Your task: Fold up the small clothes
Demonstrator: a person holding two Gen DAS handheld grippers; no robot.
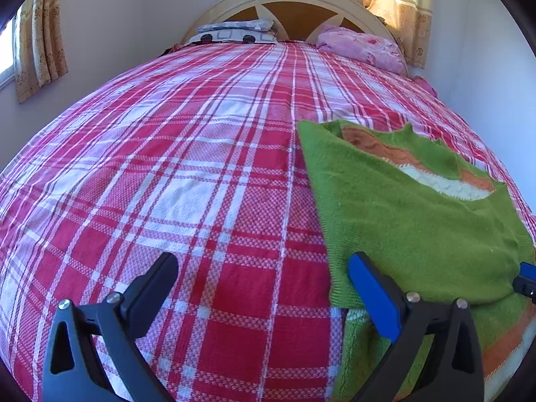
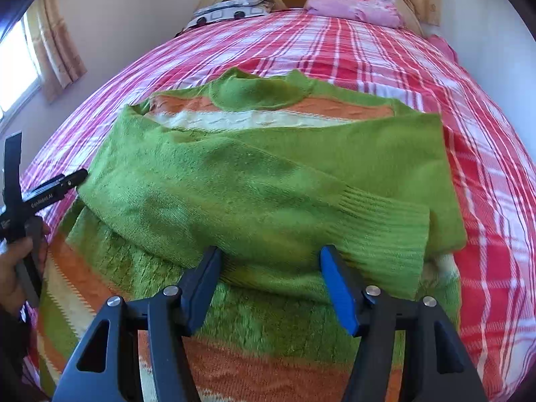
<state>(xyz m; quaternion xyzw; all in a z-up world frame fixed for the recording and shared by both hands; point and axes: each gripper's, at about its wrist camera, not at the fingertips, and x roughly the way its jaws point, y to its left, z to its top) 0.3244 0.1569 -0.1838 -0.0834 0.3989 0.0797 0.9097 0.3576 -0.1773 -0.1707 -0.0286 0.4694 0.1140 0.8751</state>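
both tongs, left [image 1: 263, 288] and right [image 2: 269, 273], gape wide, holding nothing; green sweater [image 2: 268, 181] has sleeves folded in; next, grip hem, fold upward.

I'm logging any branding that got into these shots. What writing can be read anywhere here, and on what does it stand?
"GenRobot.AI", roughly: small white print on the black body of the left gripper in the right wrist view; the letters are soft, so the spelling is not certain.
No other text: the green sweater, the plaid bedspread and the pillows carry only patterns.
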